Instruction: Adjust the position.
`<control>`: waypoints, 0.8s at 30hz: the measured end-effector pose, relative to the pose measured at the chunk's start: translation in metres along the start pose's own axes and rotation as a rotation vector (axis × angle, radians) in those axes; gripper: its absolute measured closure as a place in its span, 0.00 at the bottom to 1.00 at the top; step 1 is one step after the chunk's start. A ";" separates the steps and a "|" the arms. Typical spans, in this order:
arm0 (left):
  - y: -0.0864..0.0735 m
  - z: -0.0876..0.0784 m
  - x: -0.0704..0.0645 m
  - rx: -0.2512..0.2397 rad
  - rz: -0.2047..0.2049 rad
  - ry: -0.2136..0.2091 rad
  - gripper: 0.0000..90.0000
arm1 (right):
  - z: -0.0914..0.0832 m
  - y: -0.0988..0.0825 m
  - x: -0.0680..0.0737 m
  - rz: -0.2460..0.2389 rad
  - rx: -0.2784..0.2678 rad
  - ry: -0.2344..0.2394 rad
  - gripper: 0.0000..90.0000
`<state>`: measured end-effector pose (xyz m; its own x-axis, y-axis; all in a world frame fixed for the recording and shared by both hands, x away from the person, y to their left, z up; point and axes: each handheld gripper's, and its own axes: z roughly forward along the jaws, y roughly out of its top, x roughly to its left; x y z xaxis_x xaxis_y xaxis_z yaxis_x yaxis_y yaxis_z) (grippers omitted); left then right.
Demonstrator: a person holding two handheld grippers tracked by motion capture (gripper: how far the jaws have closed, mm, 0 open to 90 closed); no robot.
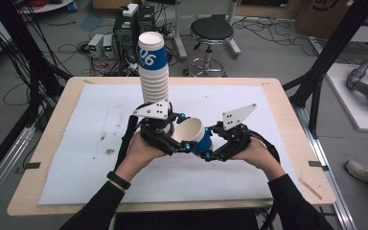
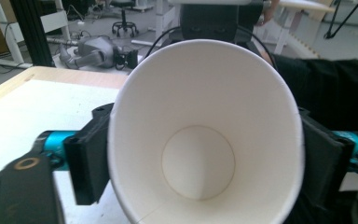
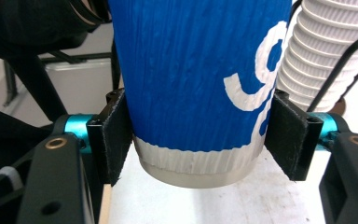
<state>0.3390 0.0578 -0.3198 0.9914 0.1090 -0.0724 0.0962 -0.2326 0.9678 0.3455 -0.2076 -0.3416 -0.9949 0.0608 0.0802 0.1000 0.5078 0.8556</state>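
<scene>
Both my jaws grip the same blue paper cup (image 1: 195, 134), held tilted above the desk (image 1: 76, 139) between my hands. Left gripper (image 1: 172, 139) pinches near the rim and squashes it oval; right gripper (image 1: 210, 146) clamps low by the base. The cup stack (image 1: 153, 72) stands just behind. I'd soften the left squeeze and keep the right firm before handing over.

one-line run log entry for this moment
left tool: shut on cup rim | right tool: shut on blue paper cup near base | cup tilted, off table | cup stack upright behind
</scene>
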 end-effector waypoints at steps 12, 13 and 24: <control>-0.008 0.003 0.002 -0.165 -0.109 -0.031 0.11 | -0.012 0.000 -0.002 0.022 -0.120 0.007 0.34; -0.008 0.003 0.002 -0.167 -0.105 -0.034 0.11 | -0.011 0.000 -0.001 0.023 -0.122 0.008 0.34; -0.008 0.002 0.001 -0.182 -0.092 -0.027 0.23 | -0.007 0.000 -0.001 0.024 -0.127 0.009 0.34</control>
<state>0.3398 0.0577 -0.3281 0.9815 0.0954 -0.1662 0.1709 -0.0438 0.9843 0.3466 -0.2143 -0.3383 -0.9923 0.0638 0.1060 0.1226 0.3936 0.9111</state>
